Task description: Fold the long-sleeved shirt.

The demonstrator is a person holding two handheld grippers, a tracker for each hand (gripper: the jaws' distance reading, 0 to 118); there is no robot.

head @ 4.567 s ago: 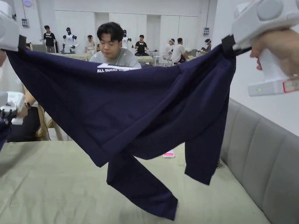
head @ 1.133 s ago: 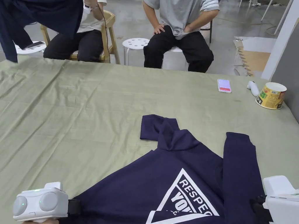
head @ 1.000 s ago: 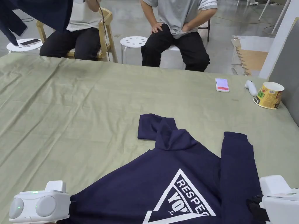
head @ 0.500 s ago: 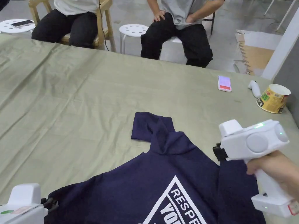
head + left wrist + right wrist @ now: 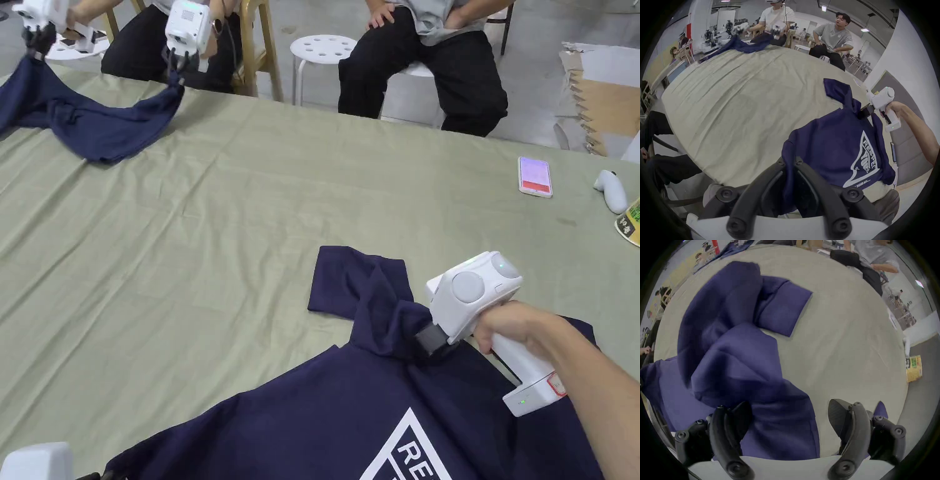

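You are still at the spreading stage, not yet folding. The shirt [image 5: 325, 412] lies print side up on the near part of the table [image 5: 250, 206], with one sleeve [image 5: 356, 284] doubled over and bunched at its far edge. Your left gripper [image 5: 790, 164] is clenched on a corner of the shirt at the near left, cloth pinched between its jaws. Your right gripper [image 5: 428, 340] sits at the bunched sleeve with its jaws spread apart in the right gripper view; one jaw rests on the cloth and nothing is pinched yet. By my reading, the next move is to close on the bunched fold and draw the sleeve out flat while the left holds the corner taut. Take a single layer, or the twist will likely come along with it.
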